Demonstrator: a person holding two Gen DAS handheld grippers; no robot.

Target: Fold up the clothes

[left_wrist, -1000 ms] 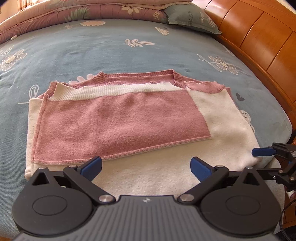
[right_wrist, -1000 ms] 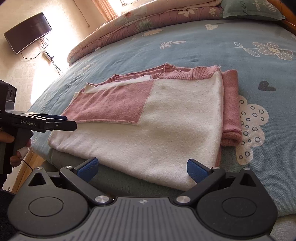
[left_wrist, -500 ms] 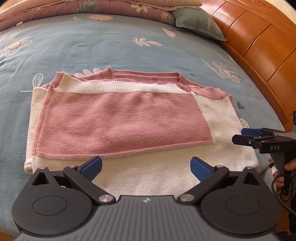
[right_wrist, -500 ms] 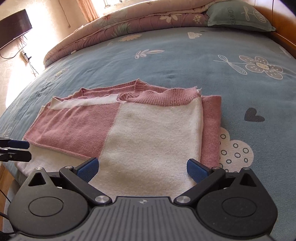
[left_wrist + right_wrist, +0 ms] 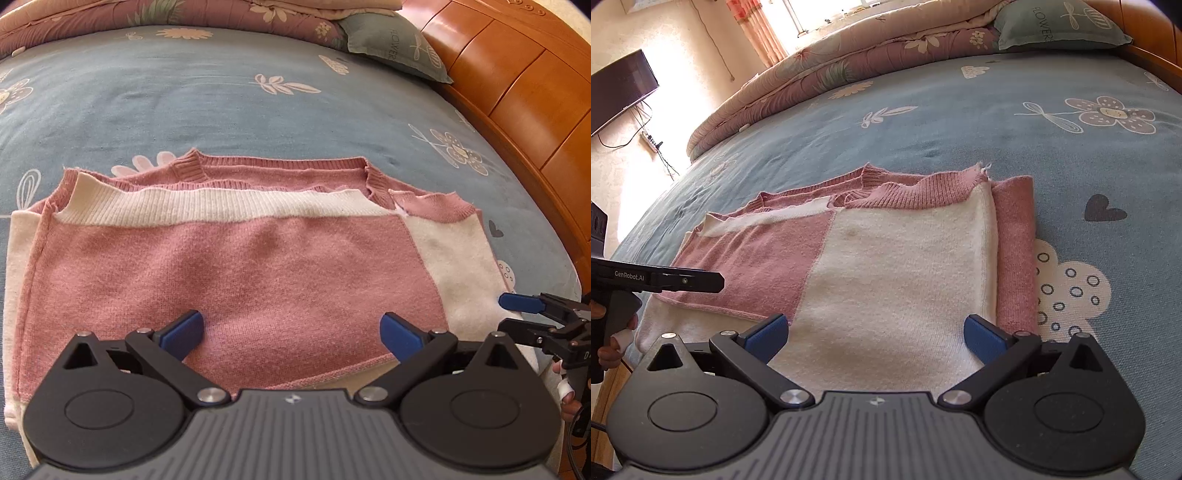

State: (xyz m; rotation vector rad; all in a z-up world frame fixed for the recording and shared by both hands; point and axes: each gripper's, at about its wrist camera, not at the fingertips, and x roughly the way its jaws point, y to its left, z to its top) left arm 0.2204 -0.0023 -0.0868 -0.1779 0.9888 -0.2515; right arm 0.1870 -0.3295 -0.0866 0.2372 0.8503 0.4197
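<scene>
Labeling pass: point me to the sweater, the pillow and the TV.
sweater (image 5: 229, 280), left wrist view, pink front panel.
pillow (image 5: 1056, 26), right wrist view, middle of its printed face.
TV (image 5: 618, 92), right wrist view, dark screen.

Folded sweater (image 5: 229, 266) on bed (image 5: 221, 103), pillow (image 5: 391, 44) behind, headboard (image 5: 524, 88) right

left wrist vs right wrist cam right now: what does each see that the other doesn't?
Only the left wrist view shows the wooden headboard and the sweater's left edge.

Only the right wrist view shows the wall-mounted TV, the curtained window and the pink folded strip along the sweater's right edge.

Both show the pink and white sweater lying part-folded on the blue floral bedspread, the pillow, and both grippers open: left gripper, right gripper.
</scene>
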